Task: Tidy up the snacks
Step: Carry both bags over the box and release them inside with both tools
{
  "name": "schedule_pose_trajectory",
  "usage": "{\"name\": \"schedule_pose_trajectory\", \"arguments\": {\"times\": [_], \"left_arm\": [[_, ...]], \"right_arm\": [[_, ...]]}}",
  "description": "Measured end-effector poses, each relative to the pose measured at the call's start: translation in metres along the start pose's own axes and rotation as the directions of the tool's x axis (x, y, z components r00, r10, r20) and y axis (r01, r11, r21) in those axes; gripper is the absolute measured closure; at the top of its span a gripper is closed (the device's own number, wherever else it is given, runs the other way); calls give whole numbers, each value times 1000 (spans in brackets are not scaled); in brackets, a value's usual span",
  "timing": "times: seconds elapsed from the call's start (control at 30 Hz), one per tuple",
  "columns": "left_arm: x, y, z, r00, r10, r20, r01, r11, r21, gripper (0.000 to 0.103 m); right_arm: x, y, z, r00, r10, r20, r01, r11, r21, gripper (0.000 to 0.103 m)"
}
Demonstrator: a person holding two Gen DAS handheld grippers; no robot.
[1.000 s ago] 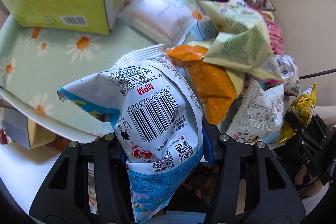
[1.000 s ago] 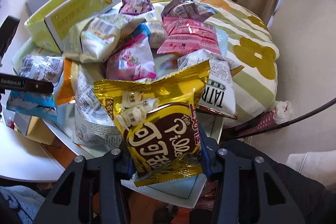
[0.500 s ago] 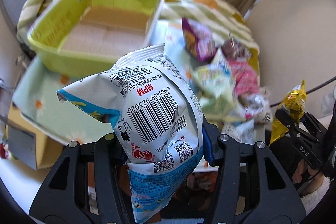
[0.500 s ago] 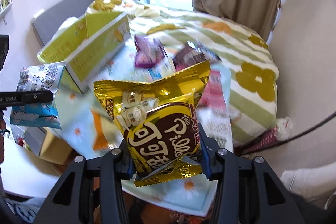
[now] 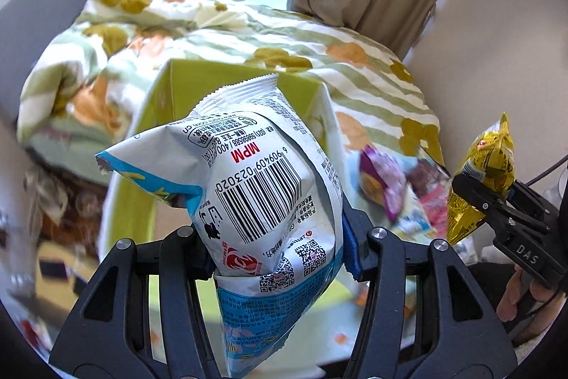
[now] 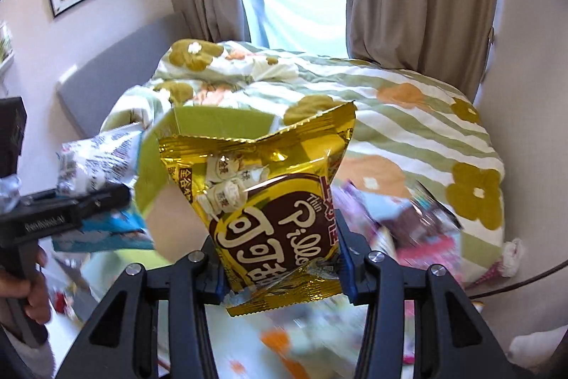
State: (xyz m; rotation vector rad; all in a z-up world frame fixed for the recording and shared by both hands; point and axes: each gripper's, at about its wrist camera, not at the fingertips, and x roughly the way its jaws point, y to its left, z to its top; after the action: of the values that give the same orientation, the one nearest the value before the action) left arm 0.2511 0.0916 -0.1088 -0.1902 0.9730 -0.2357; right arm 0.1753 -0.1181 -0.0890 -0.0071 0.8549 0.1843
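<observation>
The left gripper (image 5: 280, 258) clenches a puffy white-and-blue barcoded snack bag (image 5: 262, 201) and the right gripper (image 6: 280, 258) a crinkly gold foil bag (image 6: 269, 201) above the open yellow-green cardboard box (image 5: 167, 102), each light, slippery (contents likely crushable), best pinched low.

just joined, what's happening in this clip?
A person is sorting snacks with a handheld claw in each hand. The left claw is shut on a white and blue snack bag; the right claw is shut on a gold snack bag. Both bags are held up in front of an open yellow-green box. More packets lie to its right.
</observation>
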Motion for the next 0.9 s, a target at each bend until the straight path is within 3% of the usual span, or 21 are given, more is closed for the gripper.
{"name": "schedule_pose_trajectory", "arguments": {"times": [0.2, 0.33, 0.37, 0.4, 0.47, 0.7, 0.9], "left_arm": [[60, 32, 56, 995, -26, -95, 31, 998, 52, 53], [106, 39, 71, 986, 23, -167, -3, 993, 118, 49], [118, 42, 72, 982, 26, -187, -2, 991, 131, 39], [127, 43, 71, 979, 39, -198, -11, 990, 141, 19], [139, 49, 71, 978, 73, -197, -42, 986, 158, 0], [135, 61, 62, 969, 79, -232, -40, 985, 166, 0], [98, 65, 54, 974, 136, -182, -99, 975, 197, 0]], "right_arm": [[56, 28, 41, 998, -4, -56, 10, 995, 104, 59], [86, 37, 55, 995, -27, -98, 40, 991, 129, 59], [93, 37, 57, 994, -30, -106, 45, 990, 136, 59], [100, 38, 59, 992, -36, -119, 53, 988, 142, 59], [111, 38, 60, 989, -45, -141, 66, 986, 151, 59], [135, 43, 61, 980, -29, -199, 60, 986, 153, 59], [155, 57, 80, 975, 52, -214, -18, 988, 156, 59]]}}
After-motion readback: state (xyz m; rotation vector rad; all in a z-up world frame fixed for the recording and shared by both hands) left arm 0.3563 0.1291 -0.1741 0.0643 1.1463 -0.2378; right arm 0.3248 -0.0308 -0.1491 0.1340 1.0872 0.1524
